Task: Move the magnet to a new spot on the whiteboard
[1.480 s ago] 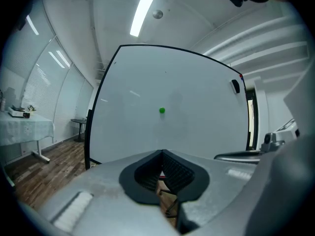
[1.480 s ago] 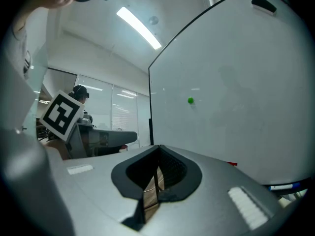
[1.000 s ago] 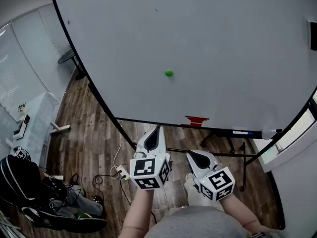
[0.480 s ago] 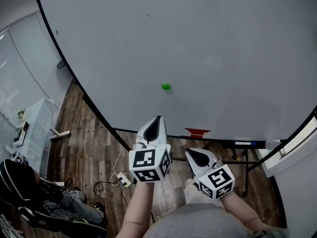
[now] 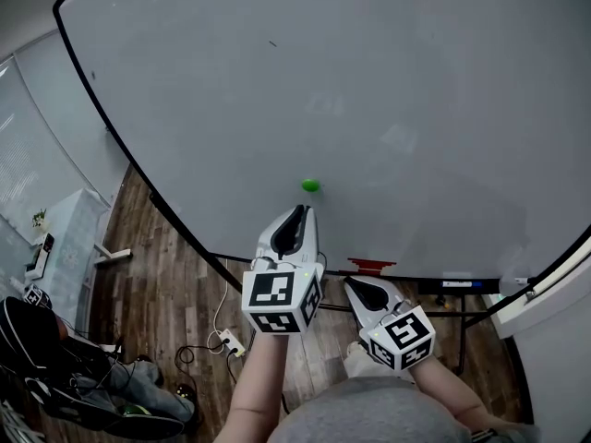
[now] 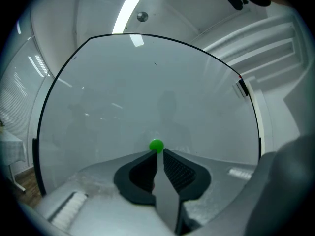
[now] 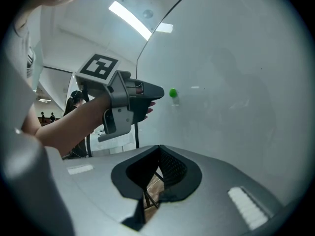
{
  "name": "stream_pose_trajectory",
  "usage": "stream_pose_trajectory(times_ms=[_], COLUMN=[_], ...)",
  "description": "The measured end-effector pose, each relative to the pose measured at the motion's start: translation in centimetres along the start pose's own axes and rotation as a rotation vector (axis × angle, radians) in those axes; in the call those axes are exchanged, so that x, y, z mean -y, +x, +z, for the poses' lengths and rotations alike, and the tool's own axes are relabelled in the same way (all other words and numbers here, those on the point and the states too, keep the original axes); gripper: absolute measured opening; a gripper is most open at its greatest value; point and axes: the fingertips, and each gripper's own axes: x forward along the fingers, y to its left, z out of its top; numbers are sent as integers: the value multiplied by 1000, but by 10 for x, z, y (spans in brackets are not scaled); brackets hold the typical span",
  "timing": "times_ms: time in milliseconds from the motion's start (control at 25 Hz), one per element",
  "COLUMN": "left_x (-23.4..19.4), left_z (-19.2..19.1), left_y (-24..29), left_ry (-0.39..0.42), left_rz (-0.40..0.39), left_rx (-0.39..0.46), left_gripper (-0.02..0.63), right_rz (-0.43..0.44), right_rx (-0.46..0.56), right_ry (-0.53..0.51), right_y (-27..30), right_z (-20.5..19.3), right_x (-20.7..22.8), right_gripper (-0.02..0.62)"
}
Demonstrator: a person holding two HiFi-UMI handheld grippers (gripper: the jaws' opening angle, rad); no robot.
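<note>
Whiteboard (image 5: 416, 81) background: green magnet (image 5: 311, 185) dead ahead, just beyond left hand-held gripper (image 5: 300, 210), whose empty jaws have just been opening slightly; right hand-held gripper (image 5: 353, 284), closed, farther off

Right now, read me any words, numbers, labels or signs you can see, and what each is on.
There is no text to quote.
Whiteboard: blank, just a small dark speck.
Left cube and right cube: black-and-white square patterns, no letters or digits.
Pen below the board: any print is too small to read.
</note>
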Motion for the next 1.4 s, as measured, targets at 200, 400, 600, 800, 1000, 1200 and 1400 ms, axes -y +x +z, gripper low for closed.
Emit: stream_pose_trajectory(times_ms=[200,400,600,800,1000,1200,1400], left_x=[-3,-7,-8,-8,-11,-12,-14], left_z=[4,4,5,4,5,3,-2], left_y=[18,31,41,43,44,43,34], left_ry=[20,45,45,59,62,59,48], left_rz=[-1,16,26,45,74,93,102], left_rx=[-5,-11,-8,-8,-10,-14,-20], left_gripper=[102,144,146,146,146,137,133], right_rz=[8,11,12,15,22,21,15], right_rx=[-7,-10,-11,-12,-19,-20,-24], right_ry=[9,14,15,20,22,36,45], right_y=[8,14,19,21,24,22,18], right_z=[1,1,2,0,-1,-3,-7], right_x=[8,15,23,27,26,27,25], right_gripper=[-11,-11,-11,-11,-11,-11,-11])
